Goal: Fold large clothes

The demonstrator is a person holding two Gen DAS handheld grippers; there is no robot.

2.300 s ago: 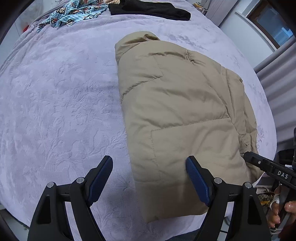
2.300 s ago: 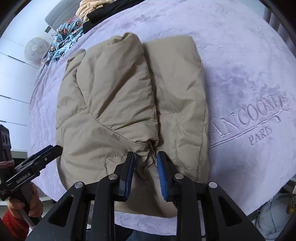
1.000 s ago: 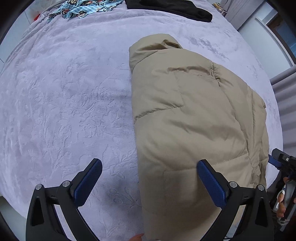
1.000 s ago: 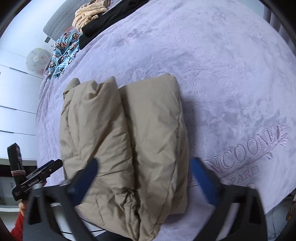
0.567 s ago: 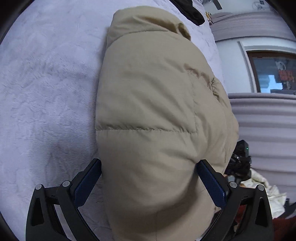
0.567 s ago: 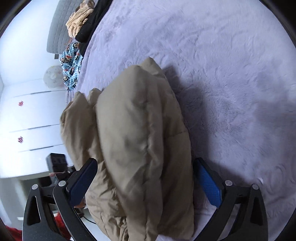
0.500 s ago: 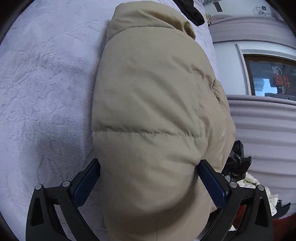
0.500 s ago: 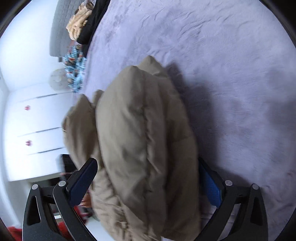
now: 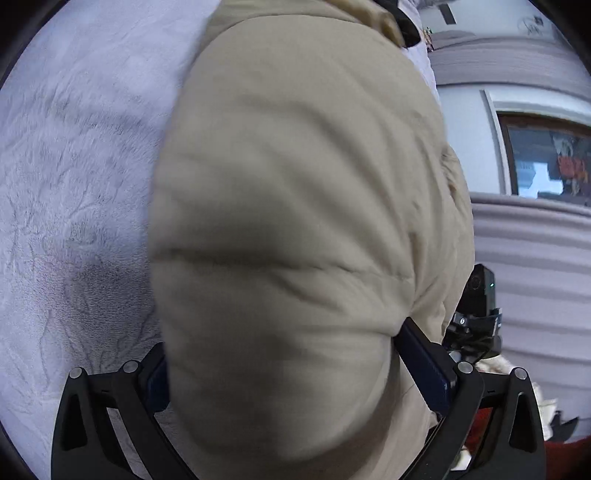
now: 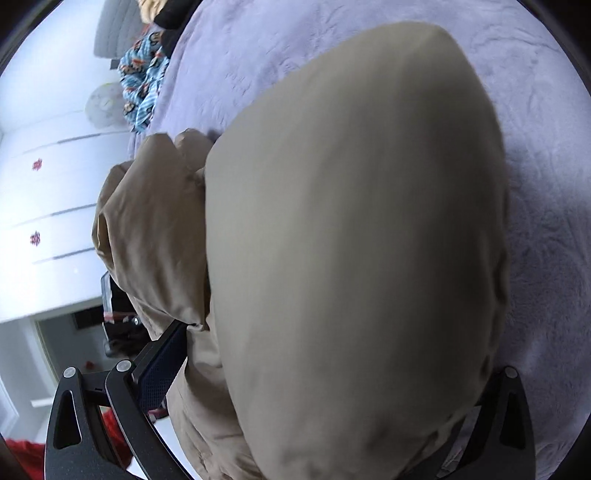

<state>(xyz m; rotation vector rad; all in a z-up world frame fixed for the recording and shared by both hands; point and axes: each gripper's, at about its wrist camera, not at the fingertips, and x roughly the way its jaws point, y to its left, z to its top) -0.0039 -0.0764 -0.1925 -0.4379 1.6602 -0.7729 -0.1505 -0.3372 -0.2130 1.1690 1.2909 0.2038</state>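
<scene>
A beige puffer jacket [image 9: 295, 221], folded into a thick bundle, lies on the lilac bed blanket [image 9: 74, 184] and fills most of both views. My left gripper [image 9: 284, 343] is open at full width, and the jacket's near end bulges between its blue pads [image 9: 424, 362]; the left pad is mostly hidden by fabric. In the right wrist view the jacket [image 10: 351, 240] likewise sits between the wide jaws of my open right gripper [image 10: 332, 350]. Its left pad [image 10: 162, 362] touches a fold and its right pad is hidden.
A blue patterned garment [image 10: 144, 85] and a black one [image 10: 173, 18] lie at the bed's far end. White drawers [image 10: 44, 221] stand beyond the bed. A window [image 9: 546, 166] and grey curtain [image 9: 535, 258] are opposite. A red sleeve [image 10: 22, 458] shows low.
My right gripper opened off the jacket's hem. Both grippers then dropped low and pushed in around the jacket's ends, which now bulge closer between the unchanged wide jaws.
</scene>
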